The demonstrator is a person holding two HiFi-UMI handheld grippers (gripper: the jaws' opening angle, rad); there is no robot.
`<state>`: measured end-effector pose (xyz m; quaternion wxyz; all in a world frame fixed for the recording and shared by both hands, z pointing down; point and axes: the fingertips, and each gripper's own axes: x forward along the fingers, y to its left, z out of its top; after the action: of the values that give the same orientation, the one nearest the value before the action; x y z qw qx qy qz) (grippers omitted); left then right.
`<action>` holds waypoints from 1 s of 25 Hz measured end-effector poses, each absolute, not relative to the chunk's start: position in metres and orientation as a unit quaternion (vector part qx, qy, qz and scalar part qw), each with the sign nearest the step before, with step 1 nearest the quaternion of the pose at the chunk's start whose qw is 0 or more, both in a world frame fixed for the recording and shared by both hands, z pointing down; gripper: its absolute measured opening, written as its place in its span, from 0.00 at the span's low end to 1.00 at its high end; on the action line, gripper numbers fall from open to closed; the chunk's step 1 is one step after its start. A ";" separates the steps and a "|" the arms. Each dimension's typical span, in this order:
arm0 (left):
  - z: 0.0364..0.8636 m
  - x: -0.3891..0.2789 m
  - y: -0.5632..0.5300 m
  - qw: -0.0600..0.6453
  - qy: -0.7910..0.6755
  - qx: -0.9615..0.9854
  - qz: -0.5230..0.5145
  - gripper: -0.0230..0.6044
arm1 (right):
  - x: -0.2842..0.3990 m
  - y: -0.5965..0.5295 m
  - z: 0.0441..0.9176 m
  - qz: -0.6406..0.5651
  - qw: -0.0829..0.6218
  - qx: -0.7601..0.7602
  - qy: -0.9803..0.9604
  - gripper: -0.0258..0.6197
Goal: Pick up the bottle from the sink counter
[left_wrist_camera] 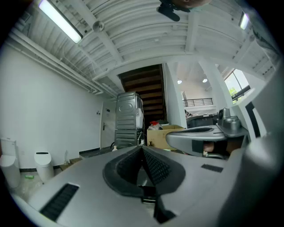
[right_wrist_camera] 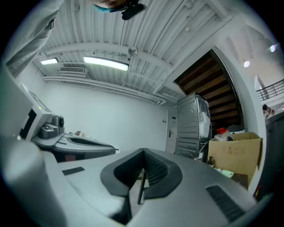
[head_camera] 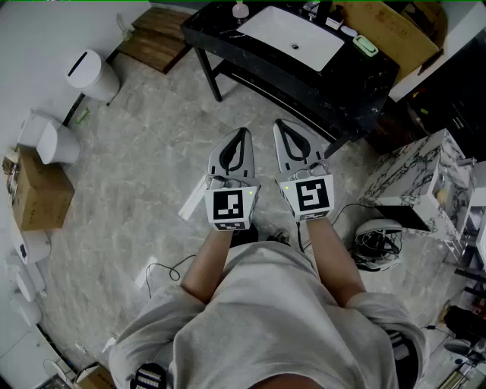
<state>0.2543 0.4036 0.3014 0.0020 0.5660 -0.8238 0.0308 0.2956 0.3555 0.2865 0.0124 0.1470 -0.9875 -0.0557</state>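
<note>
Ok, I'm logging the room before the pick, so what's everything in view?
sink counter: one, black, top centre
basin: one, white, in the counter
bottle: one, pinkish, counter's far edge, left of basin
green item: one, pale green, counter, right of basin
cardboard boxes: two, brown, floor left; behind counter
bin: one, white, floor upper left
marble block: one, white veined, floor right
left gripper: one, grey, jaws shut, empty
right gripper: one, grey, jaws shut, empty
</note>
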 end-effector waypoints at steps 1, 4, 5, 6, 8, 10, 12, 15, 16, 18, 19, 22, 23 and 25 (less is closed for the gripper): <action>0.304 0.250 0.403 0.004 -0.823 0.567 0.033 0.06 | 0.291 0.354 0.290 -0.055 0.015 0.146 -0.988 0.05; 0.310 0.235 0.404 0.010 -0.821 0.570 0.037 0.06 | 0.276 0.351 0.297 -0.049 0.017 0.143 -0.988 0.05; 0.311 0.228 0.405 0.012 -0.821 0.570 0.037 0.06 | 0.271 0.350 0.296 -0.046 0.014 0.140 -0.989 0.05; 0.312 0.221 0.406 0.014 -0.820 0.571 0.036 0.06 | 0.267 0.351 0.295 -0.046 0.010 0.136 -0.990 0.05; 0.314 0.207 0.407 0.019 -0.815 0.578 0.035 0.06 | 0.258 0.357 0.294 -0.056 0.009 0.127 -0.990 0.05; 0.318 0.194 0.408 0.027 -0.808 0.587 0.033 0.06 | 0.250 0.359 0.302 -0.060 0.019 0.130 -0.990 0.05; 0.322 0.179 0.410 0.034 -0.804 0.592 0.033 0.06 | 0.241 0.356 0.312 -0.052 0.029 0.145 -0.988 0.05; 0.320 0.158 0.412 0.032 -0.798 0.601 0.038 0.06 | 0.223 0.354 0.314 -0.044 0.028 0.156 -0.986 0.05; 0.317 0.152 0.413 0.030 -0.795 0.604 0.040 0.06 | 0.217 0.355 0.312 -0.045 0.027 0.157 -0.986 0.05; 0.314 0.139 0.416 0.029 -0.789 0.613 0.036 0.06 | 0.205 0.356 0.309 -0.048 0.025 0.163 -0.985 0.05; 0.316 0.132 0.418 0.033 -0.785 0.618 0.029 0.06 | 0.199 0.357 0.309 -0.048 0.024 0.169 -0.984 0.05; 0.334 0.116 0.420 0.052 -0.779 0.625 0.013 0.06 | 0.181 0.362 0.315 -0.047 0.027 0.182 -0.982 0.05; 0.341 0.112 0.419 0.059 -0.777 0.626 0.013 0.06 | 0.174 0.365 0.319 -0.049 0.032 0.179 -0.982 0.05; 0.352 0.106 0.417 0.069 -0.773 0.630 0.014 0.06 | 0.165 0.368 0.326 -0.051 0.046 0.172 -0.983 0.05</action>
<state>0.1064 0.4171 0.3524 0.0695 0.6302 -0.7732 0.0135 0.1649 0.3682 0.3260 0.0458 0.1717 -0.9827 -0.0514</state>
